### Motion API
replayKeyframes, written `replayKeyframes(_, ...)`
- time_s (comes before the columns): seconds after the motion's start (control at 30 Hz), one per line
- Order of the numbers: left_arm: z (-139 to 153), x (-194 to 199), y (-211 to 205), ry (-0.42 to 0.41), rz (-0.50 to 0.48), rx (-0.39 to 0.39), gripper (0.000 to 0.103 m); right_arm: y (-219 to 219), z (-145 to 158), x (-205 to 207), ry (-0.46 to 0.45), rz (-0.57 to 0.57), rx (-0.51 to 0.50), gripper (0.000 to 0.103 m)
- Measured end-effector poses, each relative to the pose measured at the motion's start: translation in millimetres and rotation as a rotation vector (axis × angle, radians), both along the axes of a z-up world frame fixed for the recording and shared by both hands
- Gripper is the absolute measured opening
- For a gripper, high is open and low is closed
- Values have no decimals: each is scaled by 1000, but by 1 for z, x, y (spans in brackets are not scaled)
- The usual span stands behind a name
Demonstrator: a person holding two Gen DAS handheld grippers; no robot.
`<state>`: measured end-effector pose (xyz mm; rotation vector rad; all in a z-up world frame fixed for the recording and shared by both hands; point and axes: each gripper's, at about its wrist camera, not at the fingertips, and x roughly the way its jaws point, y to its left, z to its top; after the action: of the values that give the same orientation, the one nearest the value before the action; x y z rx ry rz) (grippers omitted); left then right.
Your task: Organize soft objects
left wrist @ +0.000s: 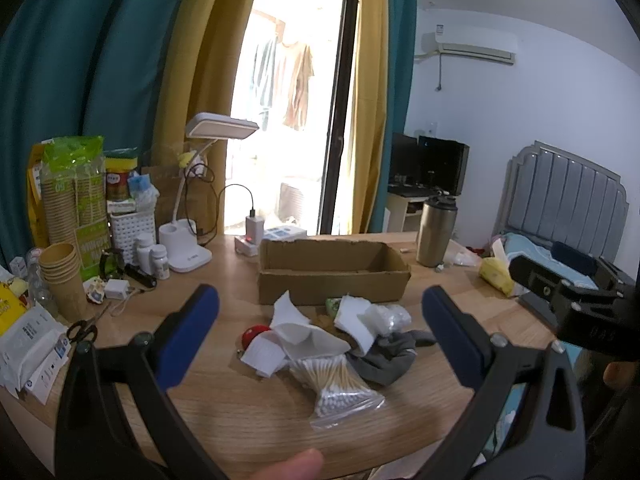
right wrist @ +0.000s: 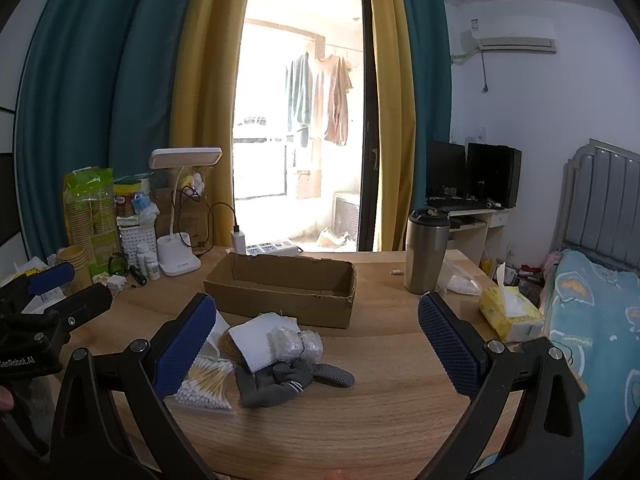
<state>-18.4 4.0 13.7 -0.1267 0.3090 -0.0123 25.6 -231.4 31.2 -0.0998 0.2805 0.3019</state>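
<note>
Hovering wide-jawed, left gripper (left wrist: 320, 336) and right gripper (right wrist: 318, 340) — both empty — face the grey sock (right wrist: 280, 380).

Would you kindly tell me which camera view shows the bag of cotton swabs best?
The left wrist view: the bag of cotton swabs lies nearly unobstructed between the jaws. In the right wrist view, a jaw covers part of it.

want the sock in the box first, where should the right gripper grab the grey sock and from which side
Probably the bunched middle of the grey sock, coming straight down from above with the right gripper. That crumpled hump stands highest and is thick enough to pinch, and it lies at the near edge of the pile. The toe end sticking out to the right lies flat on the table, so it offers less to hold.
</note>
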Motion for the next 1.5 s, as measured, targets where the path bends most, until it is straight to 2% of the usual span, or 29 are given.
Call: replayKeyframes(1.5, 0, 0, 1, 0, 2, -2, 102, 3, -2, -4, 8, 4, -3, 103)
